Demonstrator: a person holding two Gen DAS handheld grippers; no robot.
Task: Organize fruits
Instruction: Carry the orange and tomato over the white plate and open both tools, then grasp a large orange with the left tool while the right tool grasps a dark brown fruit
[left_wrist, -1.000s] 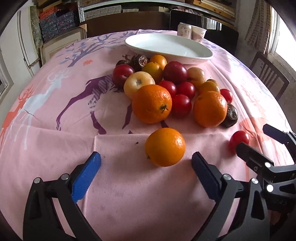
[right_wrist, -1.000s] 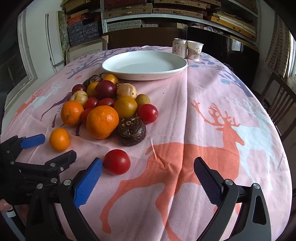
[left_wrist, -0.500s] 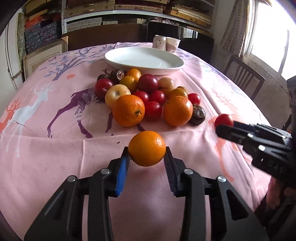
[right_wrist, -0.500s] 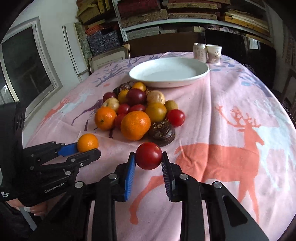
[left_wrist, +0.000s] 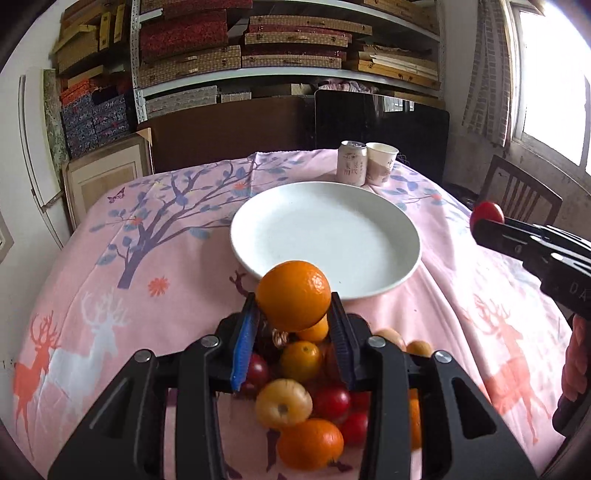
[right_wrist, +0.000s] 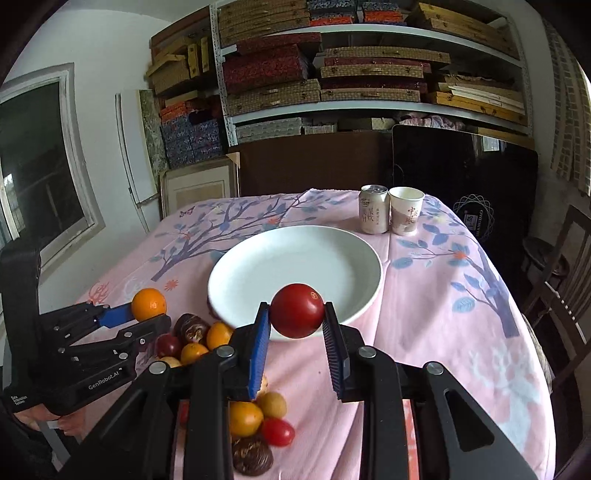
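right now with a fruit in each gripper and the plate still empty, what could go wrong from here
1. The left gripper pinches the round orange only near its fingertips; it could roll out and drop onto the fruit pile below.
2. The right gripper holds the red tomato the same way, and squeezing harder may bruise it.
3. Both grippers point toward the one white plate; they might bump, and released fruit may roll across it.

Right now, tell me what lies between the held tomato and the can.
Only the empty white plate lies between the tomato and the can, then bare pink tablecloth; the right wrist view shows it.
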